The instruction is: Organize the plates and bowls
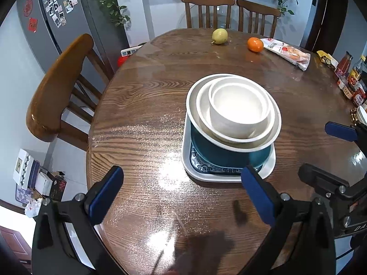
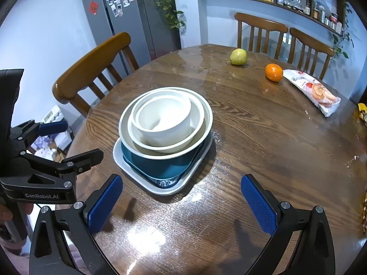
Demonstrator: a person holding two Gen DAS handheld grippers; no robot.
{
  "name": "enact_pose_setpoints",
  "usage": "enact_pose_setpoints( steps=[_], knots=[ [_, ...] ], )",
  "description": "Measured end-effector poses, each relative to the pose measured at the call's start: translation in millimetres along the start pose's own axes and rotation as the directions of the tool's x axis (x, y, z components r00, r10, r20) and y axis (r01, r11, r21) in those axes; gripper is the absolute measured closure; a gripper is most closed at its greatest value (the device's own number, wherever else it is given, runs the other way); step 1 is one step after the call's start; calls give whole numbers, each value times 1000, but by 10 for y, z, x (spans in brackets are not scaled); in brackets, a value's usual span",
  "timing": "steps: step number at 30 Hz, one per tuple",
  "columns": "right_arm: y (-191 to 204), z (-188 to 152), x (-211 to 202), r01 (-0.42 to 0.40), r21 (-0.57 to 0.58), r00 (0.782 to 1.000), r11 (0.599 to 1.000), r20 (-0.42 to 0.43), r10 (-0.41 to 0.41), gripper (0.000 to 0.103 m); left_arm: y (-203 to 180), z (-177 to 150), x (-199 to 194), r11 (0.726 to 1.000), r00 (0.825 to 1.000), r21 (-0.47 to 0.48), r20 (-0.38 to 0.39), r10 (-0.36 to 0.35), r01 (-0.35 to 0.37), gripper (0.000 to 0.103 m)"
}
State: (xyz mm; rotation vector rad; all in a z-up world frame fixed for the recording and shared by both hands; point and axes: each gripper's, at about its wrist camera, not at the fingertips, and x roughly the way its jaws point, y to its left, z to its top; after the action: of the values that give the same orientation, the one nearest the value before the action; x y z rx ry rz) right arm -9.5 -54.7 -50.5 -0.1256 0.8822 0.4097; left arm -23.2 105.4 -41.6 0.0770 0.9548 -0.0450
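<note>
- The crockery stands as one nested stack near the middle of the tabletop [image 2: 252, 126]: a white square plate [image 2: 137, 174] at the bottom, a blue patterned plate [image 2: 165, 182] on it, a teal bowl [image 2: 158, 166] on that, then a wide white bowl [image 2: 125, 135], a medium white bowl [image 2: 197, 119] and a small white bowl [image 2: 165, 119] nested inside one another.
- The small bowl sits tilted and off-centre, leaning toward one side of the bowl that holds it.
- The left gripper [image 1: 181, 190] hovers over bare wood just short of the stack, its fingers spread wide and holding nothing.
- The right gripper [image 2: 181, 197] hangs likewise in front of the stack, its fingers released and empty; neither touches the crockery.
- Judged from this, the stacking looks finished or nearly so, and the step in hand is a check or a last tidy.
- If anything is left, it would be to seat the small bowl level: one finger inside its rim, one outside, a light lift and a centred set-down, while the stack below stays undisturbed.
- Whether the teal bowl rests flat on the patterned plate is hard to tell, since the bowls above hide most of it.
- A pear [image 2: 238, 56], an orange [image 2: 273, 72] and a snack packet [image 2: 314, 91] lie well apart at the far side.
</note>
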Motion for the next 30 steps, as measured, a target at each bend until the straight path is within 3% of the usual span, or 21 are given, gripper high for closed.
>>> enact_pose_setpoints(
  steps=[30],
  knots=[
    [-40, 0, 13, -1, 6, 1000, 1000, 0, 1, 1, -74, 9, 68, 999, 1000, 41, -13, -3, 4, 1]
  ],
)
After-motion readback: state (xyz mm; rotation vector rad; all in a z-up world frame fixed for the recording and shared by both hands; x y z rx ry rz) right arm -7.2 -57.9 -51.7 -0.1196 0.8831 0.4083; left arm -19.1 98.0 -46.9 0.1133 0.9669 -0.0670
